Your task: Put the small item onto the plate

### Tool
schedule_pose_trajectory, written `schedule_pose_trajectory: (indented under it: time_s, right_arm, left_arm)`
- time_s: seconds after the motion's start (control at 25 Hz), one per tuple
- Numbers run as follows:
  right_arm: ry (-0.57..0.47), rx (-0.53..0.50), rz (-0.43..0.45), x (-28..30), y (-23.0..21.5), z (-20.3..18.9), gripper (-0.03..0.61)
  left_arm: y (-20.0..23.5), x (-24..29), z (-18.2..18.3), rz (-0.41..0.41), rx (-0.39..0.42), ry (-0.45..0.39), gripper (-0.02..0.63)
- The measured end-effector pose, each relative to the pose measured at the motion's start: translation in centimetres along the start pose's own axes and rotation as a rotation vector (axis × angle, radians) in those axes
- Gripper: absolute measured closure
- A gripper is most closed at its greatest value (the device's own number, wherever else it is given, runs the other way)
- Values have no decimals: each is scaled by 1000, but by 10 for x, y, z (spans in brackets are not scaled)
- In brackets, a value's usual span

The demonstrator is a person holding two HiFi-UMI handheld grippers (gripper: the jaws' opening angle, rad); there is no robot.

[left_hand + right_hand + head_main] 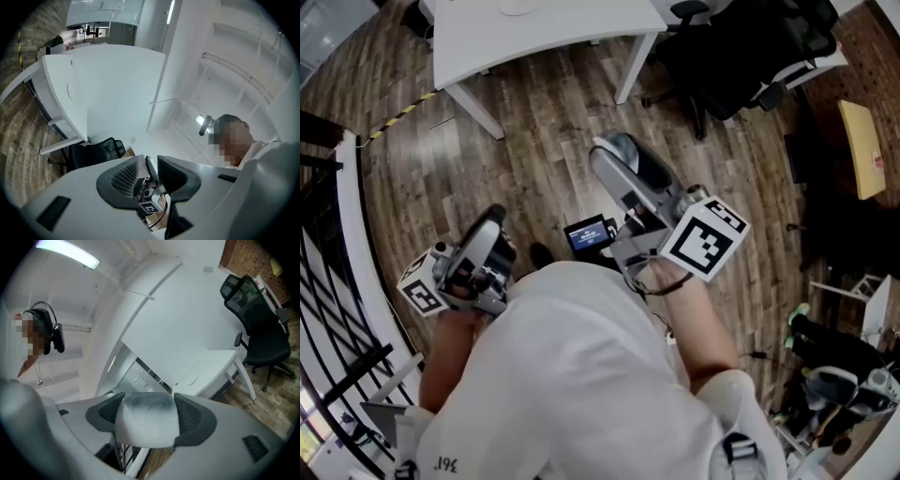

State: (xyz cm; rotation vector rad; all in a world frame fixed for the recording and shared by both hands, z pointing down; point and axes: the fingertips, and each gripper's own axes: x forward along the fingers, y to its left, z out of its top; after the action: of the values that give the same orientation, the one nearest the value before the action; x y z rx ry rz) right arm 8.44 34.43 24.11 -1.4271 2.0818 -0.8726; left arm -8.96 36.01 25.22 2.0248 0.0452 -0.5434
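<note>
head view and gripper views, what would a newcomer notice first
The big black-and-white marker cube on the right gripper stands out mid-frame in the head view, above the person's white shirt filling the bottom. In the right gripper view, a pale grey rounded lump fills the gap between the fingers, low in the centre.

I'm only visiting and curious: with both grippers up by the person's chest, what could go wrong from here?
The right gripper holds the whitish rounded item with jaws spread wide; it might slip out onto the wooden floor. The white table lies across the floor, with an office chair beside it to bump.
</note>
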Motion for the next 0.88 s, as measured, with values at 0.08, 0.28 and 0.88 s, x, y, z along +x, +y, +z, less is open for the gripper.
schedule_pose_trajectory:
  time_s: [0.08, 0.28, 0.88]
  right_arm:
    - [-1, 4, -9, -1, -2, -2, 259]
    - [8, -7, -26, 0, -4, -10, 259]
    - [80, -55, -77, 9, -10, -29, 258]
  left_arm:
    - [1, -1, 0, 0, -2, 0, 502]
    - [3, -7, -1, 3, -10, -1, 502]
    - [4, -14, 8, 24, 6, -33, 502]
